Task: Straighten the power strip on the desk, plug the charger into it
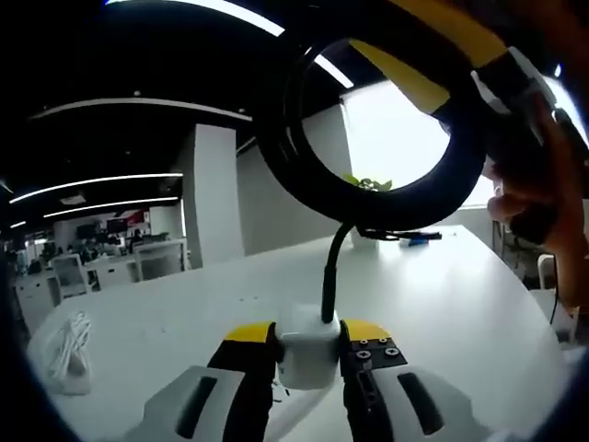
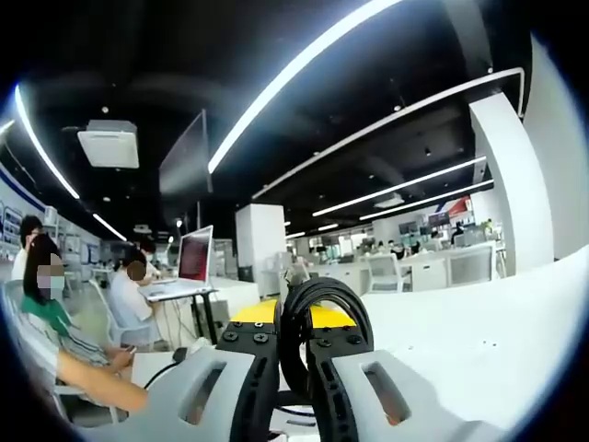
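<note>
My left gripper point(image 1: 308, 339) is shut on a white charger block point(image 1: 306, 357), held just above the white desk point(image 1: 442, 304). A black cable point(image 1: 329, 276) rises from the block and runs into a large black coil point(image 1: 276, 157) hanging in front of the camera. The right gripper point(image 1: 515, 83), with a hand point(image 1: 543, 207) behind it, holds that coil from the upper right. In the right gripper view my right gripper point(image 2: 294, 339) is shut on the coiled black cable point(image 2: 324, 308), whose loops stand up between the jaws.
A bundle of white cord point(image 1: 69, 354) lies on the desk at the left. A small plant point(image 1: 368, 184) and a blue item point(image 1: 419, 238) sit at the far edge. Seated people point(image 2: 46, 313) and a laptop point(image 2: 195, 256) are to the left.
</note>
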{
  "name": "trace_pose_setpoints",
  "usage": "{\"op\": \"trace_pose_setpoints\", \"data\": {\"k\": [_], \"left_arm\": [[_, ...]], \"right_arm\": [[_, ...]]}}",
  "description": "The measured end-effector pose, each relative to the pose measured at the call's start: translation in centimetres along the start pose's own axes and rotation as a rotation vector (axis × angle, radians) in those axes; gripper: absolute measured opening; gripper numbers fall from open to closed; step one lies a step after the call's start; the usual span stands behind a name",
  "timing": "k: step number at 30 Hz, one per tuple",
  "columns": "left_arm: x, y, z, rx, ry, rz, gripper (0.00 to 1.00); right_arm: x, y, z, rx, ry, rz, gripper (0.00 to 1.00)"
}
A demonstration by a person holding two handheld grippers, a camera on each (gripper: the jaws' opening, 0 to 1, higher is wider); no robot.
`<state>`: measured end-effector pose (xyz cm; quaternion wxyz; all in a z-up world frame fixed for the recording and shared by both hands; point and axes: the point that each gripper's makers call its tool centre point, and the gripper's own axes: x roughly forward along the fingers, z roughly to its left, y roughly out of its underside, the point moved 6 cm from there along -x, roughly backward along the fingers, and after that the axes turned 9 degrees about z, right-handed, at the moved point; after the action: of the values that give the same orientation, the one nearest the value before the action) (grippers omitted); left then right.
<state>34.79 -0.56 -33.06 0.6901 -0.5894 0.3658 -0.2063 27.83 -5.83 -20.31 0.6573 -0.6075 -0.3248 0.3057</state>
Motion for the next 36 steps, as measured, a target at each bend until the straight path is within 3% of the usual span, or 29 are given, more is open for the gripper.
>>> {"op": "trace_pose_setpoints", "data": {"k": [5,16,28,30,36], "left_arm": [[0.2,0.0,0.3,0.03,0.021,0.033,0.26],[0.9,0.2,1.1,0.154,0.147,0.154,0.26],[1.5,0.0,2.4,0.269,0.243,0.21,0.26],[1.7,0.2,2.7,0.327,0.252,0.229,0.26],[2.2,0.2,3.7,0.327,0.328,0.244,0.26]], "right_arm": [[0.0,0.2,-0.2,-0.002,0.004,0.006,0.07],[0.1,0.8,-0.6,0.013,0.008,0.024,0.07],[0.6,1.1,-1.1,0.015,0.015,0.037,0.07],[0.7,1.3,-1.3,0.02,0.018,0.044,0.07],[1.1,1.5,-1.7,0.035,0.022,0.047,0.07]]}}
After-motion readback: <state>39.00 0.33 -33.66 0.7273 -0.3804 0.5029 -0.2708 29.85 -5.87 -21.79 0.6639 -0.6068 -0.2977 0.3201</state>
